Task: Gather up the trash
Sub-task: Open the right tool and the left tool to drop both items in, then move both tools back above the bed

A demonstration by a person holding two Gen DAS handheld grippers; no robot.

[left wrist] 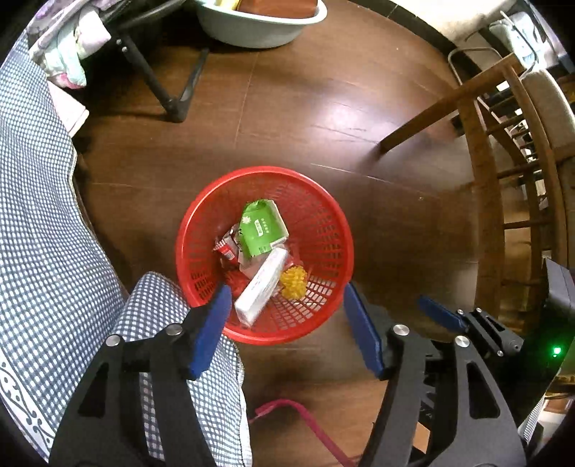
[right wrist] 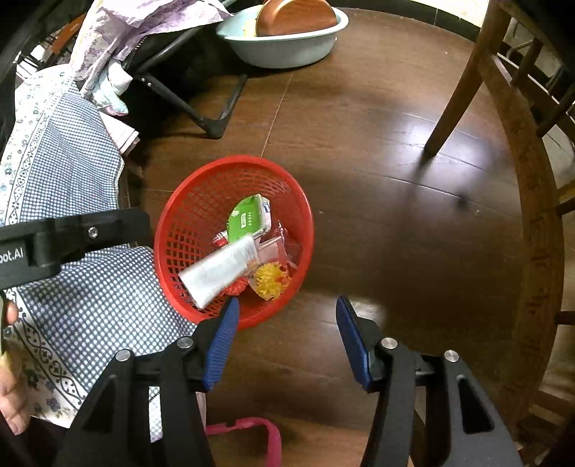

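Both the left gripper [left wrist: 284, 325] and right gripper [right wrist: 287, 341] hung released and empty above the red plastic mesh basket [left wrist: 325, 230]; the white rectangular carton [left wrist: 260, 289] lay inside (slanted), so a nudge risked tipping it out

White packet [right wrist: 219, 269] motion-blurred; basin [left wrist: 258, 25] cut off at top; red wrapper [left wrist: 227, 248] print unreadable, perhaps snack.

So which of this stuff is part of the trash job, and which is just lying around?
Part of the job:
red basket
green packet
white box
yellow ball
red wrapper
left gripper, open
right gripper, open

Just lying around:
basin
wooden chair
checked cloth
pink strap
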